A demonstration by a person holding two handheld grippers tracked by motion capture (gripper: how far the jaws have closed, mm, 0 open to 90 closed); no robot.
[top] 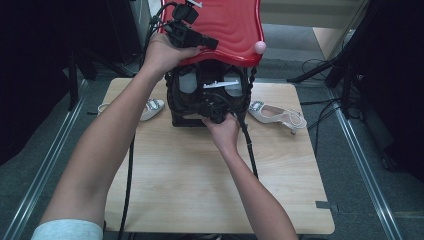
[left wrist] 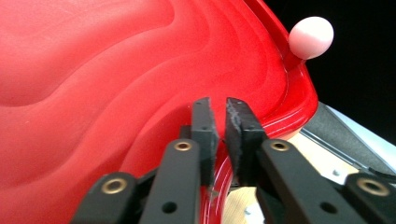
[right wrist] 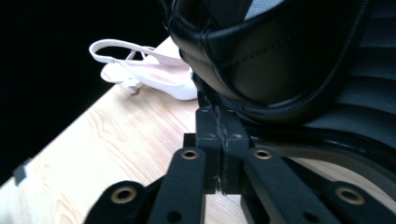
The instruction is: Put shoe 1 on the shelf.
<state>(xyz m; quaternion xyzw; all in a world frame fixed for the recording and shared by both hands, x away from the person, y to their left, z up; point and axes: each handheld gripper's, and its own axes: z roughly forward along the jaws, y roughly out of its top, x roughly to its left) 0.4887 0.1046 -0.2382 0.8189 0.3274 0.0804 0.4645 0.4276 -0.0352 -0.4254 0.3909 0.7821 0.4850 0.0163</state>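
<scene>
A glossy red lid [top: 227, 22] with a wavy surface and a pink ball [top: 260, 47] at its corner is lifted above a black case [top: 179, 102] at the table's far middle. My left gripper [top: 215, 44] is shut on the lid's front rim. In the left gripper view the red rim [left wrist: 219, 182] runs between the nearly closed jaws of that gripper [left wrist: 218, 107], and the pink ball [left wrist: 311, 37] shows at the upper right. My right gripper [top: 213, 102] is shut at the case's front. In the right gripper view its tips [right wrist: 218, 114] press against the black case's lower edge [right wrist: 280, 70].
One white slingback shoe [top: 276, 115] lies on the wooden table [top: 190, 180] right of the case, and another [top: 152, 107] lies to its left. The right gripper view has a white shoe [right wrist: 149, 70] beyond the jaws. Pale objects [top: 187, 82] sit inside the case. Cables trail across the table.
</scene>
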